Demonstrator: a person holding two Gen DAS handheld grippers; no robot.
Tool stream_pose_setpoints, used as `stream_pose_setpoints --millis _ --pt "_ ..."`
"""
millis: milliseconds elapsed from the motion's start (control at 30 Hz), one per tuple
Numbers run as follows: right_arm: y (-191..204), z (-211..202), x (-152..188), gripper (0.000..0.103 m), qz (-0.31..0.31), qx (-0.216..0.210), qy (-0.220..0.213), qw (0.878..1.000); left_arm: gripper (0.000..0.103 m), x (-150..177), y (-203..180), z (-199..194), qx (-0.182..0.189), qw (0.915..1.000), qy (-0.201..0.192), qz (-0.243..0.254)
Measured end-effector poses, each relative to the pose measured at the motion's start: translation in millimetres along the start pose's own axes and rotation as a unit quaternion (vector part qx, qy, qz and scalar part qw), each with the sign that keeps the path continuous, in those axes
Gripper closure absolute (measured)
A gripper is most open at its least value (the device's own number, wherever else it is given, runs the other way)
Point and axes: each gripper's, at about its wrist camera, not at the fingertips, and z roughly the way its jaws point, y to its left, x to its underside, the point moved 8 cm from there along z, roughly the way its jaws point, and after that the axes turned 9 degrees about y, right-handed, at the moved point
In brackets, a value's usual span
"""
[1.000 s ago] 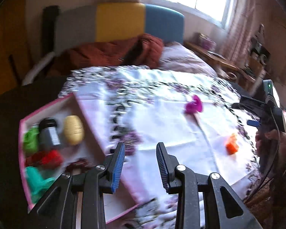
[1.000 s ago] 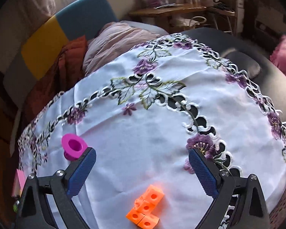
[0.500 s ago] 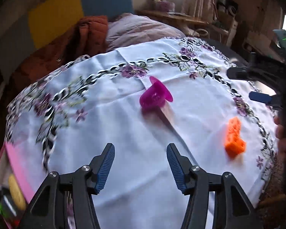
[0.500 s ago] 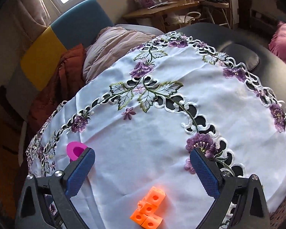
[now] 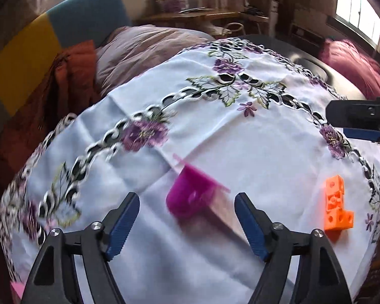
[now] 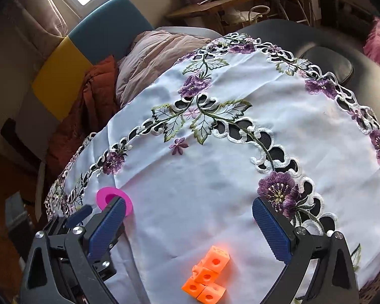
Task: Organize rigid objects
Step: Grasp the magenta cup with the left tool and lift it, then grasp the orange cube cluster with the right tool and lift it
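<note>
A magenta spool-shaped piece [image 5: 190, 197] lies on the white embroidered cloth [image 5: 215, 131], blurred, just ahead of my open left gripper [image 5: 187, 217] and between its fingers' line. Its flange shows in the right wrist view [image 6: 106, 197], partly behind my right gripper's left finger [image 6: 106, 228]. An orange block cluster [image 6: 206, 276] lies on the cloth just ahead of my open, empty right gripper [image 6: 190, 230]. It also shows at the right of the left wrist view [image 5: 337, 210]. The right gripper's tip [image 5: 362, 124] shows at the right edge there.
A corner of the pink box [image 5: 16, 288] shows at the bottom left. Behind the cloth lie a rust blanket [image 6: 88, 101], a pink quilt [image 6: 154, 58] and a blue-and-yellow chair back [image 6: 88, 43]. The cloth ends on a black surface [image 6: 324, 60] at the right.
My left gripper swung away from the pink box to the right, moved up to the magenta piece and opened wider. My right gripper stayed wide open over the orange blocks, shifting slightly.
</note>
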Motion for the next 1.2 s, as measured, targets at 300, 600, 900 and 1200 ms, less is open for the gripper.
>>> stream_pose_setpoints --millis 300,600,900,1200 --pt "-1.3 5.2 1.3 0.002 0.002 0.003 0.009 1.000 0.047 1.5 -7.4 14.3 0.026 0.9995 0.002 -0.020" --pt "-1.1 6.7 1.5 0.002 -0.003 0.010 0.012 1.000 0.047 59.7 -6.8 -22.7 0.040 0.9885 0.001 -0.146" --pt "-4.0 16.5 8.3 0.002 0.002 0.009 0.041 0.999 0.047 128.7 -23.6 -75.4 0.013 0.9799 -0.022 -0.198" --pt "9.6 25.4 28.4 0.002 -0.055 0.029 0.098 0.993 0.047 172.0 -42.3 -77.7 0.013 0.9793 -0.017 -0.201"
